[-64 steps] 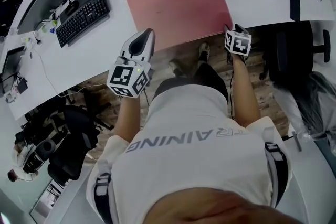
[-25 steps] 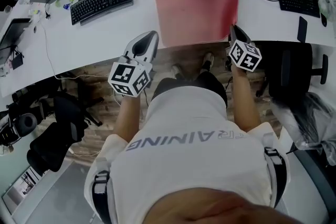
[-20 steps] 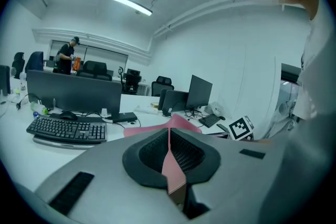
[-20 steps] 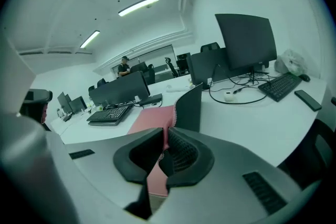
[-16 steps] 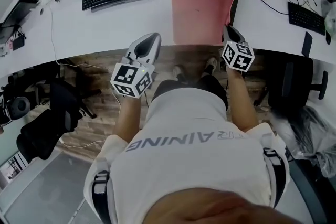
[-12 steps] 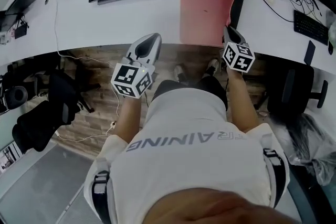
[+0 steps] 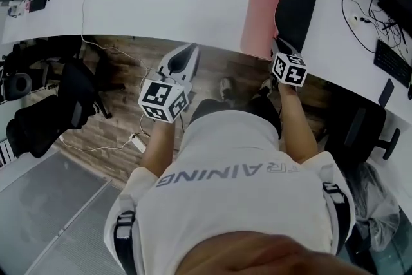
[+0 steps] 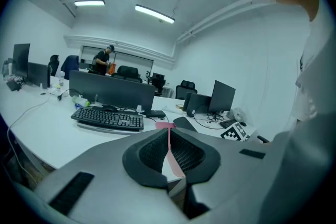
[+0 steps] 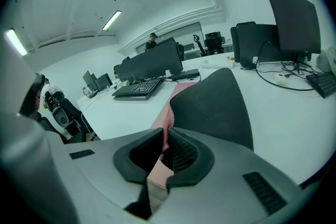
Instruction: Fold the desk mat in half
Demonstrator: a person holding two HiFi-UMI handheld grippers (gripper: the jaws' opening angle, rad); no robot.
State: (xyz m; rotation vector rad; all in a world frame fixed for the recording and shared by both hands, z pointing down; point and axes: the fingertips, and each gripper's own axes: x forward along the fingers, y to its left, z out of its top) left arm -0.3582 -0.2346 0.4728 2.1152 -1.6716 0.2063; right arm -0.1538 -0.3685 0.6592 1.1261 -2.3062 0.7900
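White curved desk [image 7: 161, 9] above a wood-plank floor [image 7: 129, 80]; 1 black chair [image 7: 45, 119] left of the desk; 2 strip lights [image 8: 155, 13] overhead.

The person wears a white short-sleeved T-shirt [image 7: 238, 203] with grey lettering, dark buckled straps [image 7: 339, 209] at both shoulders and dark trousers [image 7: 261, 106]. The left tongs [image 7: 190, 47] and right tongs [image 7: 277, 43], light grey, bear black-and-white marker cubes.

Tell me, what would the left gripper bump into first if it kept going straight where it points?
Most likely the pink desk mat, which lines up right beyond the shut tips of the left gripper. White desk lies between, and depth is unclear, so it could touch the desk first.
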